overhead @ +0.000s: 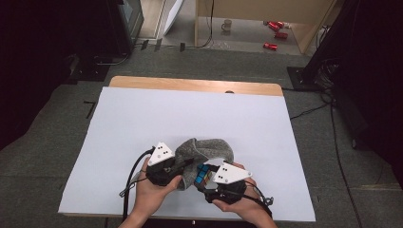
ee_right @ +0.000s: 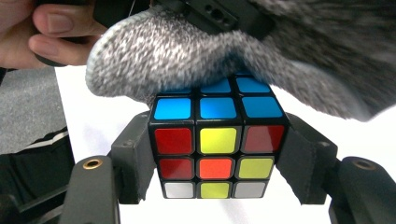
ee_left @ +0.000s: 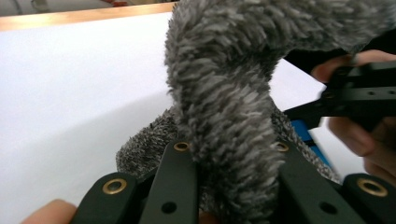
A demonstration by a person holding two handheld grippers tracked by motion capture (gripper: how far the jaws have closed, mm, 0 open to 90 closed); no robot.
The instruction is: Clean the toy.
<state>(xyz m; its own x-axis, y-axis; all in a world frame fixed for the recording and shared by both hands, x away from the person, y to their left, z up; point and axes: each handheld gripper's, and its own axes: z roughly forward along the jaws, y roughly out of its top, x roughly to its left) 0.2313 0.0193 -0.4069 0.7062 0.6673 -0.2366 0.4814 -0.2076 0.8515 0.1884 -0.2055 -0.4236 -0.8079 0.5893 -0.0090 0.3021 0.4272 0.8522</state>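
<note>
A fuzzy grey fabric pouch [overhead: 203, 153] lies near the front of the white table sheet [overhead: 142, 118]. My left gripper [overhead: 187, 164] is shut on its edge; in the left gripper view the grey pouch fabric [ee_left: 229, 116] rises pinched between the two black jaws. My right gripper [overhead: 203, 179] is shut on a Rubik's cube [overhead: 202, 176]. In the right gripper view the cube [ee_right: 217, 149] sits squeezed between the pads, blue face up, with the pouch [ee_right: 187, 51] draped over its far top edge. The left gripper's black jaw shows above the pouch there.
A wooden table edge [overhead: 195, 85] runs along the back of the white sheet. Beyond it on the floor stand a mug [overhead: 227, 24] and several red cans [overhead: 275, 28]. Black stands and cables flank the table on grey carpet.
</note>
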